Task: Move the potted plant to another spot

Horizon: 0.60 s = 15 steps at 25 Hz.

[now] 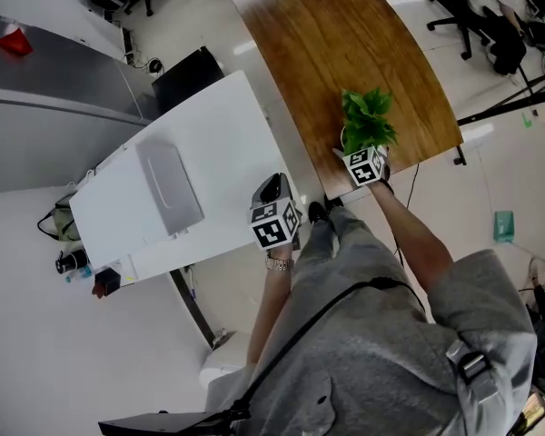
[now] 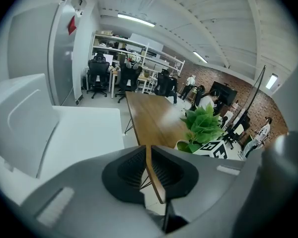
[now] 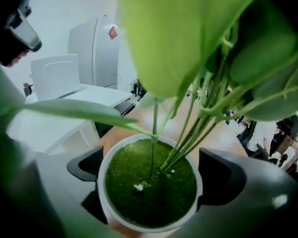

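The potted plant (image 1: 367, 119), green leaves in a small white pot, stands at the near end of the wooden table (image 1: 345, 44). My right gripper (image 1: 354, 150) reaches it from the near side. In the right gripper view the pot (image 3: 150, 190) with its mossy soil sits between the wide jaws; the dark pads (image 3: 84, 168) flank its rim on both sides, and no squeeze shows. My left gripper (image 1: 271, 189) hovers over the near edge of the white table, empty, its jaws together (image 2: 148, 162). From the left gripper view the plant (image 2: 204, 125) shows ahead to the right.
A white table (image 1: 218, 134) left of the wooden one carries a flat grey-white case (image 1: 168, 187). A narrow floor gap separates the two tables. Office chairs (image 1: 477, 16) and a dark stand (image 1: 509, 107) lie right of the wooden table. A grey cabinet (image 1: 54, 71) stands at the far left.
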Each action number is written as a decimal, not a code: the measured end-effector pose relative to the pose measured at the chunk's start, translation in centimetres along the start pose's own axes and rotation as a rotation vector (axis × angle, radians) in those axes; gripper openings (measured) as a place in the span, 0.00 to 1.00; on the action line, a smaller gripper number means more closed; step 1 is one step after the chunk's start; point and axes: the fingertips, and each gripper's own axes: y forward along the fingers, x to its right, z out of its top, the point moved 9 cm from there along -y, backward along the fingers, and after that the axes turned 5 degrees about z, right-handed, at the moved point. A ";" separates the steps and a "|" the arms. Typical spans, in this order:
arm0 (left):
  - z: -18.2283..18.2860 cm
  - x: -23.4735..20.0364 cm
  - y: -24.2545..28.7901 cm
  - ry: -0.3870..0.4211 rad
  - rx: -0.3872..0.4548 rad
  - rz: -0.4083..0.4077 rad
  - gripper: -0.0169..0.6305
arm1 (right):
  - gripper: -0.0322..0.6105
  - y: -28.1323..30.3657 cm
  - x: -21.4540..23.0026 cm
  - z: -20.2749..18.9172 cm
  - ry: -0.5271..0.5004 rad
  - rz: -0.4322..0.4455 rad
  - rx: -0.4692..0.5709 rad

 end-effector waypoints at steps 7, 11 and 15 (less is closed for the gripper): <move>0.0 0.3 0.6 -0.010 -0.009 -0.003 0.10 | 0.96 -0.5 -0.4 -0.2 -0.010 -0.016 -0.008; 0.1 0.1 0.8 -0.012 -0.003 0.002 0.09 | 0.96 0.0 -0.3 0.4 -0.001 -0.010 -0.004; 0.2 0.1 0.7 -0.023 -0.002 0.004 0.09 | 0.96 1.1 0.7 -0.4 -0.016 -0.049 -0.032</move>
